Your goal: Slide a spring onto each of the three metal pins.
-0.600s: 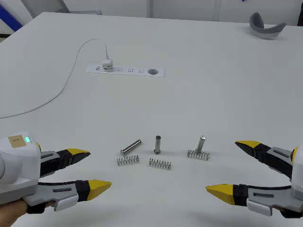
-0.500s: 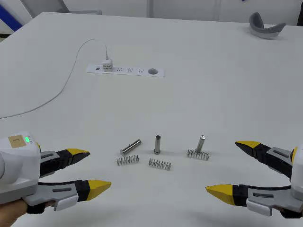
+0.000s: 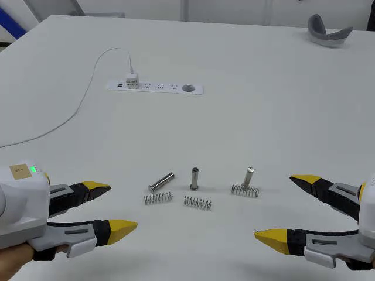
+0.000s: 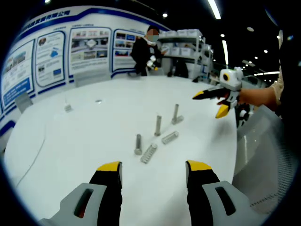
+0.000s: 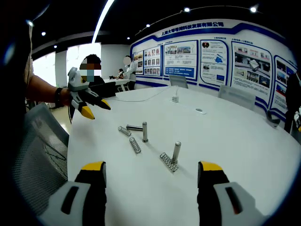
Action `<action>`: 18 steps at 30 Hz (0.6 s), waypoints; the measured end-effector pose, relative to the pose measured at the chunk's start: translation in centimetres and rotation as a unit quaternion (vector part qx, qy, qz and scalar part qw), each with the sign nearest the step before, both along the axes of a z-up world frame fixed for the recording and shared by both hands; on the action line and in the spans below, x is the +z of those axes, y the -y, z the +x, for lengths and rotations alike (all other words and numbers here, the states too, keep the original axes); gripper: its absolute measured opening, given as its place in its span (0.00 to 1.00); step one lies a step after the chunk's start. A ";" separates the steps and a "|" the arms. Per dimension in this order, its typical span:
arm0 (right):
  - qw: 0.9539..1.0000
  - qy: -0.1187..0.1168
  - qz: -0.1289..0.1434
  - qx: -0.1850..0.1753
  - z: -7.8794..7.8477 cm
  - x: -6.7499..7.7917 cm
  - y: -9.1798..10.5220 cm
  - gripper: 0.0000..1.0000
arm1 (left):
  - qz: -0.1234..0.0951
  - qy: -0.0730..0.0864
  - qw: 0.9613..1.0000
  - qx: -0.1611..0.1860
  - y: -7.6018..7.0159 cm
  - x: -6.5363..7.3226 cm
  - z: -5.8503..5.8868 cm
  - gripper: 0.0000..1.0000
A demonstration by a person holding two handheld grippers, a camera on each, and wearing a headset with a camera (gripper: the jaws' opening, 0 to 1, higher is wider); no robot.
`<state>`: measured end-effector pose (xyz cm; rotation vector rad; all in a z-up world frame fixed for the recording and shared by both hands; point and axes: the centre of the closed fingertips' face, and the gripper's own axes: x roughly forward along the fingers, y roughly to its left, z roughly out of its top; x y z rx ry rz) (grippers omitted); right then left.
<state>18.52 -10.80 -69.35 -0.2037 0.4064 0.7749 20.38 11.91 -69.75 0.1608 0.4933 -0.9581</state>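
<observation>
Three metal pins lie in a row on the white table [image 3: 263, 117]. The left pin [image 3: 162, 181] is on its side, the middle pin [image 3: 194, 178] stands upright, and the right pin [image 3: 248, 177] stands slightly tilted. One bare spring lies in front of each: left [image 3: 158, 198], middle [image 3: 197, 202], right [image 3: 245, 191]. My left gripper [image 3: 120, 206] hovers open at the lower left, short of the parts, holding nothing. My right gripper [image 3: 275, 206] hovers open at the lower right, also holding nothing. The left gripper view shows the pins [image 4: 158, 125] ahead; the right gripper view shows the nearest pin [image 5: 176, 152].
A white power strip [image 3: 155, 87] with a plug [image 3: 132, 81] and a cable [image 3: 88, 96] lies farther back on the table. A grey curved object [image 3: 329, 34] sits at the far right corner. People [image 5: 89, 70] stand beyond the table in the gripper views.
</observation>
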 end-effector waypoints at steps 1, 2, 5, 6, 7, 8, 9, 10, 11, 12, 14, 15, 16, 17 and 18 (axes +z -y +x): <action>1.000 0.000 0.000 0.000 0.0 0.0 0.0 0.81 | 0.000 0.001 1.000 0.000 0.0 0.1 0.1 0.55; 1.000 0.000 0.000 0.000 0.0 0.0 0.0 0.81 | 0.000 0.002 1.000 0.000 0.0 0.2 0.3 0.55; 1.000 0.000 -0.001 0.001 -0.1 0.0 -0.1 0.81 | 0.000 0.008 1.000 0.001 0.1 0.5 1.0 0.55; 1.000 0.000 -0.002 0.001 -0.1 -0.1 -0.1 0.81 | 0.001 0.008 1.000 0.001 0.2 0.6 1.1 0.55; 1.000 0.000 -0.002 0.001 -0.1 -0.1 0.0 0.81 | 0.003 0.010 1.000 0.000 0.3 0.6 1.3 0.54; 1.000 -0.001 -0.001 0.000 -0.1 -0.1 0.0 0.81 | 0.005 0.012 1.000 -0.002 0.4 0.7 1.6 0.54; 1.000 -0.001 -0.001 0.000 -0.1 -0.1 0.0 0.81 | 0.007 0.013 1.000 -0.003 0.5 0.7 1.8 0.54; 1.000 -0.001 -0.002 0.000 -0.1 -0.1 0.0 0.81 | 0.009 0.015 1.000 -0.004 0.7 0.8 2.1 0.54; 1.000 -0.001 -0.002 0.000 -0.1 -0.1 0.0 0.81 | 0.009 0.017 1.000 -0.005 0.8 1.0 2.4 0.54; 1.000 -0.002 -0.002 0.000 -0.1 -0.1 -0.1 0.81 | 0.010 0.018 1.000 -0.006 1.0 1.1 2.6 0.53; 1.000 -0.002 -0.002 0.000 -0.1 -0.2 -0.1 0.81 | 0.013 0.021 1.000 -0.007 1.3 1.2 3.3 0.53; 1.000 -0.002 -0.002 0.001 -0.2 -0.2 -0.1 0.81 | 0.015 0.021 1.000 -0.008 1.5 1.1 3.6 0.53; 1.000 -0.002 -0.002 0.001 -0.2 -0.2 -0.1 0.81 | 0.015 0.021 1.000 -0.009 1.7 1.1 3.9 0.53; 1.000 -0.002 -0.002 0.001 -0.2 -0.2 -0.1 0.81 | 0.016 0.021 1.000 -0.010 1.9 1.1 4.1 0.52; 1.000 -0.002 -0.001 0.000 -0.2 -0.2 -0.1 0.81 | 0.019 0.021 1.000 -0.013 2.1 1.0 4.3 0.52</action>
